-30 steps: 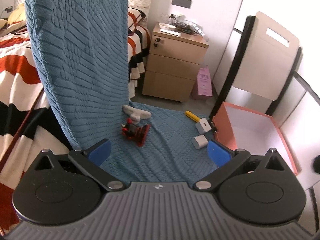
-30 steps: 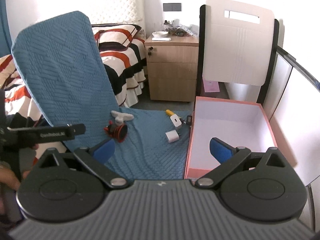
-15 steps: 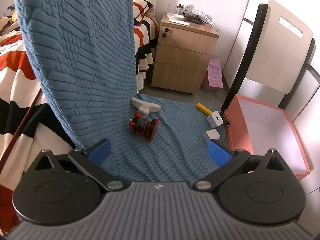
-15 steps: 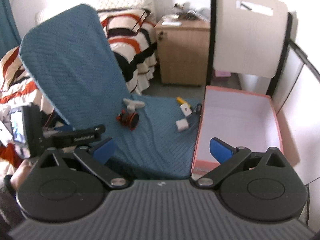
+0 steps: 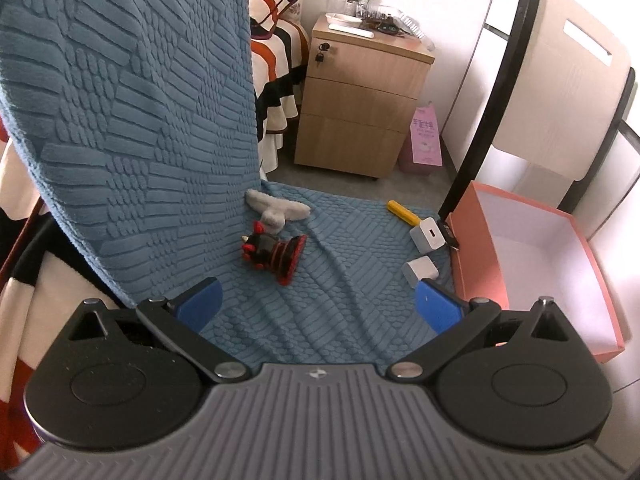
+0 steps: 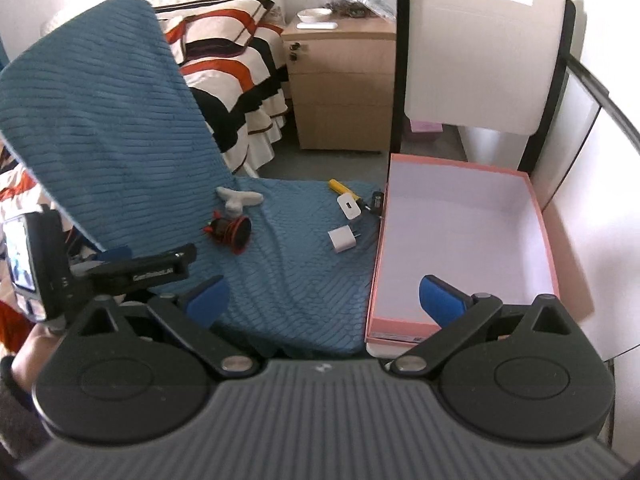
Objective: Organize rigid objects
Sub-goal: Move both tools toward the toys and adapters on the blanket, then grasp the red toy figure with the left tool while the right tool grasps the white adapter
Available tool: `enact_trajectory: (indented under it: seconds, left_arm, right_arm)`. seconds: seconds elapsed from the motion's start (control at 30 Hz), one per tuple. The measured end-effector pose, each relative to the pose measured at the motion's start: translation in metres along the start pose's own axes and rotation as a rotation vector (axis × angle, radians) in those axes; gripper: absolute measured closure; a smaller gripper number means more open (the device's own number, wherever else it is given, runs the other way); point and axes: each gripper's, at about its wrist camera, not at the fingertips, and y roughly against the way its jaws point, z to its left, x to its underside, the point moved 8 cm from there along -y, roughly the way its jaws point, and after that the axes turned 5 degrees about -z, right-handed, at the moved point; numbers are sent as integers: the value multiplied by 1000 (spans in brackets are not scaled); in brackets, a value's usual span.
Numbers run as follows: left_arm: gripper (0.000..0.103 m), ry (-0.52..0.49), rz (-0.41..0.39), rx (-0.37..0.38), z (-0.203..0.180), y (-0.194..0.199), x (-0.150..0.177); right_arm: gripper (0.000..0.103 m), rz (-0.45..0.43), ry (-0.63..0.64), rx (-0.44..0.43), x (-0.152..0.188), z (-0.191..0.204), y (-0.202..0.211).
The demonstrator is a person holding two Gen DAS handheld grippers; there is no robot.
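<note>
We hold our left gripper (image 5: 318,306) above the blue textured cloth (image 5: 344,280) with its blue pads spread wide and nothing between them; our right gripper (image 6: 328,298) is likewise spread and empty, hovering over the near edge of the cloth and the pink box (image 6: 536,216). The rigid things lie on the cloth: a red-and-black toy (image 5: 276,252) on its side near the middle, a pale grey T-shaped piece (image 5: 278,210) just behind it, and, toward the box, a yellow stick (image 5: 402,213), a white charger cube (image 5: 427,235) and a second white plug adapter (image 5: 420,271) nearer us. A small black item (image 6: 376,200) sits between the charger cube and the box wall. The box stands open with a white inside. Behind are a wooden nightstand (image 5: 360,92) and a striped bed (image 6: 232,56).
</note>
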Motion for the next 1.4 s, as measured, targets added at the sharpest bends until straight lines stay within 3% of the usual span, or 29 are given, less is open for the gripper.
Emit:
enact_trajectory:
  seconds: [0.27,0.5,0.77,0.9,1.4]
  left_arm:
    - [0,26,-6,-10,14,-23,-8]
    - [0,32,4,-9,24,-45,-13]
    - [0,52,23,-14,40,-70,-15]
    - [0,110,21,12,50,-86,-16]
    - [0,218,61,83,61,-190,12]
  right_arm:
    - [0,92,-23,10,11,-2,-51]
    - [0,70,26,15,9,7,-84]
    - [0,124,3,21,12,8,-128]
    - [0,128,32,36,13,13,-149]
    - [0,92,58,-88,18,36,-228]
